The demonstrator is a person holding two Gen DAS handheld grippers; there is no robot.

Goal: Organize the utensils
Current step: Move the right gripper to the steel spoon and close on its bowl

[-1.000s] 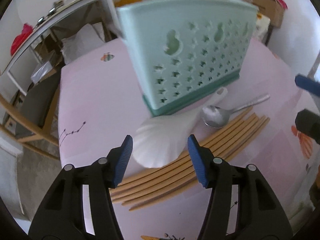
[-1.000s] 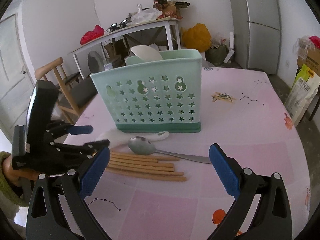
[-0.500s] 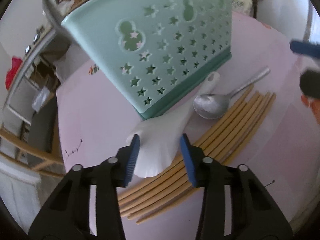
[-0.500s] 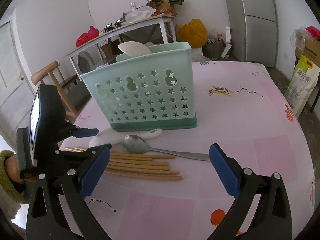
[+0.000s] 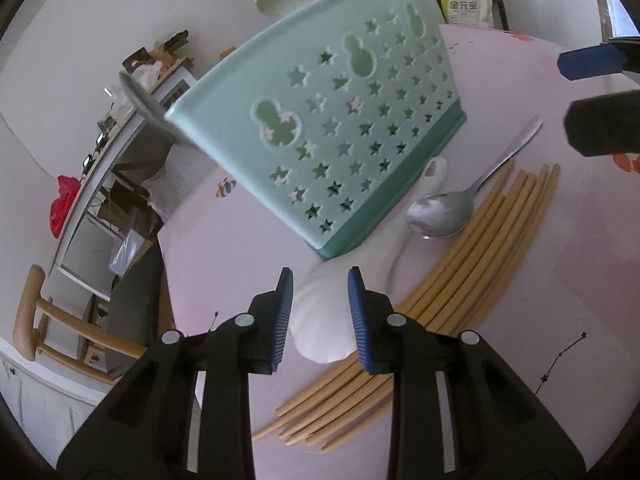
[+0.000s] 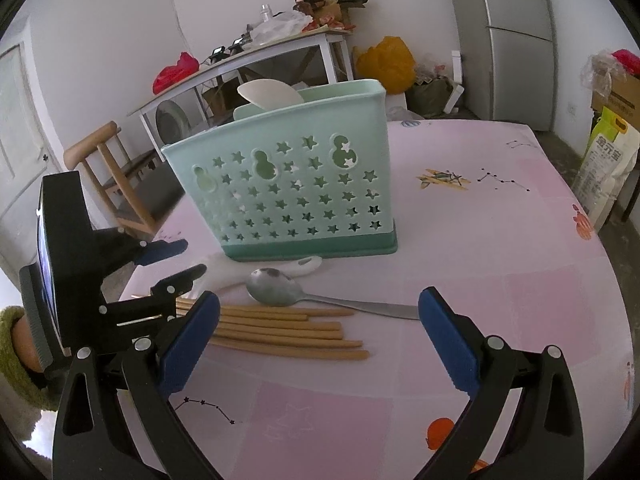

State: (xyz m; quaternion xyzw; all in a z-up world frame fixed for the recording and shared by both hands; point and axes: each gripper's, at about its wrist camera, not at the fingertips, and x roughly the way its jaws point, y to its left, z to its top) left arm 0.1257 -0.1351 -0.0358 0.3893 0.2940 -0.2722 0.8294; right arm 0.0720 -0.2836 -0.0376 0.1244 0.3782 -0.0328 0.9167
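A mint green utensil holder (image 6: 288,192) with star holes stands on the pink table (image 6: 480,232); a white paddle head (image 6: 268,94) sticks out of its top. In front of it lie a white rice paddle (image 5: 332,312), a metal spoon (image 6: 276,290) and several wooden chopsticks (image 6: 288,332). My left gripper (image 5: 320,312) has its jaws closed in around the white paddle's head, pads at its two edges. It also shows in the right wrist view (image 6: 176,260). My right gripper (image 6: 320,340) is wide open and empty, above the chopsticks and spoon handle.
A wooden chair (image 6: 116,184) stands at the table's left edge. A cluttered white side table (image 6: 248,56), a fridge (image 6: 516,36) and a printed bag (image 6: 604,168) stand beyond. The holder (image 5: 340,128) stands close ahead of the left gripper.
My left gripper has narrowed its jaws onto the white paddle's head and rolled, tilting its view. The right gripper has moved slightly closer to the table and stayed open.
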